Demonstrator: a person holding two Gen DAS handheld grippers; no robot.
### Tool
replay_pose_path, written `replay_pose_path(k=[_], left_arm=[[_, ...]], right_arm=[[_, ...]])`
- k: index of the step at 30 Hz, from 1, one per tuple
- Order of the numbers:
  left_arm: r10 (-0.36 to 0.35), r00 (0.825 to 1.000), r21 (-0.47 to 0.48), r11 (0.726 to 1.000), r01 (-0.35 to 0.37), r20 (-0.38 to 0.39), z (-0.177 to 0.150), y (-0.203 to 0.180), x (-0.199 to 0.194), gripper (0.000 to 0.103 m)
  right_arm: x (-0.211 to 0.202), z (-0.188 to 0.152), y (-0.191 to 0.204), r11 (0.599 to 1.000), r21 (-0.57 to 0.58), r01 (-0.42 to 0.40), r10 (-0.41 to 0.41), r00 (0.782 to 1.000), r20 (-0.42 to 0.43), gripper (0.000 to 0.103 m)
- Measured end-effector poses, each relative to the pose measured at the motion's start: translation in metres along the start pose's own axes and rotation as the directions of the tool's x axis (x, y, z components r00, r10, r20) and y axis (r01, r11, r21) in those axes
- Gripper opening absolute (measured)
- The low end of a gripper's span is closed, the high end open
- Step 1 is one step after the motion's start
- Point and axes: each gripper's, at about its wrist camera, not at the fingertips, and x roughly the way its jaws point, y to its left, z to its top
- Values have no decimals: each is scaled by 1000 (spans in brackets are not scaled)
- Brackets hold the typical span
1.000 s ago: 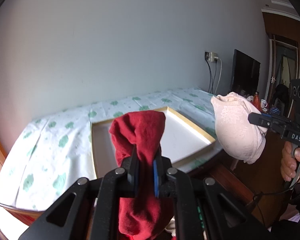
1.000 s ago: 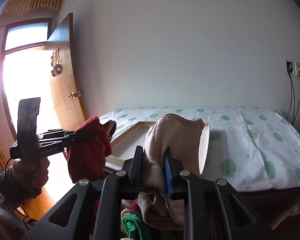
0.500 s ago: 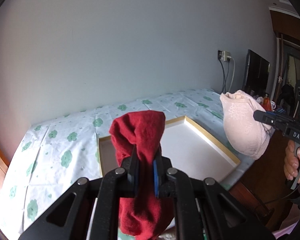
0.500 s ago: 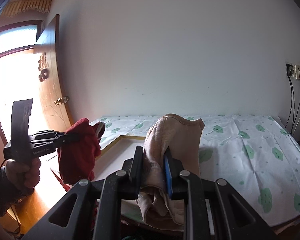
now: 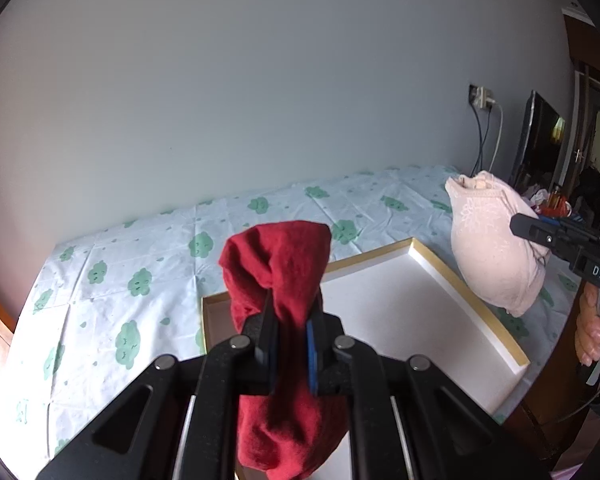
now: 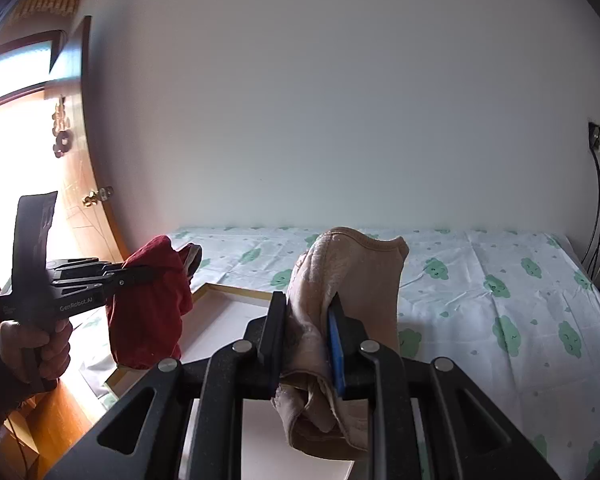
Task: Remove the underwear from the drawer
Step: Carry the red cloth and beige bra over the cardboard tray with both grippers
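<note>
My left gripper [image 5: 290, 312] is shut on a bunched red underwear [image 5: 278, 264], which hangs above the near left part of a shallow white tray with a gold rim [image 5: 466, 284]. In the right wrist view the same red underwear [image 6: 148, 312] hangs from the left gripper [image 6: 142, 276] at the left. My right gripper [image 6: 306, 312] is shut on a folded beige lace bra [image 6: 352, 276], held over the tray [image 6: 228, 290]. The left wrist view shows that bra [image 5: 496, 256] at the right, above the tray's right rim. No drawer is in view.
The tray lies on a surface covered by a white cloth with green cloud prints [image 5: 148, 276], against a pale wall. A wooden door [image 6: 76, 184] stands at the left. A wall socket with cables [image 5: 482, 98] and a dark screen [image 5: 538, 140] are at the right.
Both grippers have carried their garments forward over the tray and cloth. The tray and the printed cloth now fill more of both views. Both grips are unchanged.
</note>
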Motion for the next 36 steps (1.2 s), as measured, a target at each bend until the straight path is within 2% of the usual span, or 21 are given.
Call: replay_pose_path(k=[13, 22, 28, 36], left_arm=[[12, 997, -53, 998, -16, -71, 19, 14, 47, 8], [22, 994, -81, 996, -31, -109, 20, 25, 72, 8], [-3, 987, -99, 995, -13, -162, 16, 33, 89, 8], [4, 981, -99, 995, -24, -194, 4, 40, 99, 8]], right_arm=[[56, 24, -5, 998, -26, 65, -66, 996, -62, 21], [82, 26, 1, 994, -54, 91, -97, 990, -107, 21], [109, 21, 9, 985, -111, 131, -150, 971, -186, 21], [136, 10, 26, 976, -186, 113, -163, 946, -281, 21]])
